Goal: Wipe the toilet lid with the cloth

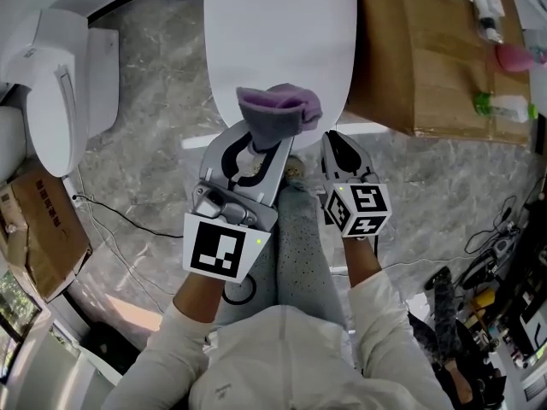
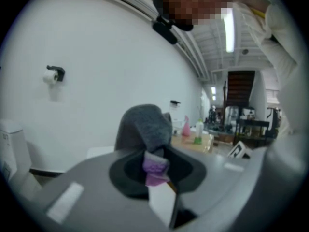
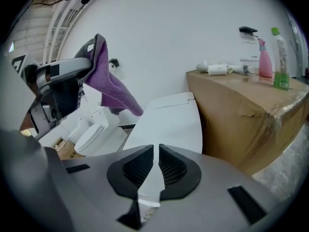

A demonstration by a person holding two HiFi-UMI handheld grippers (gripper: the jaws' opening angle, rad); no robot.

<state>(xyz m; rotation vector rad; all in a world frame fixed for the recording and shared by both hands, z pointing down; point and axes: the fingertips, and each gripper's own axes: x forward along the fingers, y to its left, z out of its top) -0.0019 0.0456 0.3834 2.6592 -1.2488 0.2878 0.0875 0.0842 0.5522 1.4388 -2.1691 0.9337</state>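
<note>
My left gripper [image 2: 155,168] pinches the purple-grey cloth [image 1: 278,109]; beside it my right gripper [image 3: 156,153] is pressed together, empty, with the toilet lid [image 1: 282,32] ahead.

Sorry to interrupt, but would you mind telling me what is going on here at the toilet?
A person stands over the closed white toilet lid with a gripper in each hand. The left gripper is shut on a purple and grey cloth, held just above the lid's front edge and not yet touching it. The right gripper is beside it, shut and empty. Wiping has not started.
</note>
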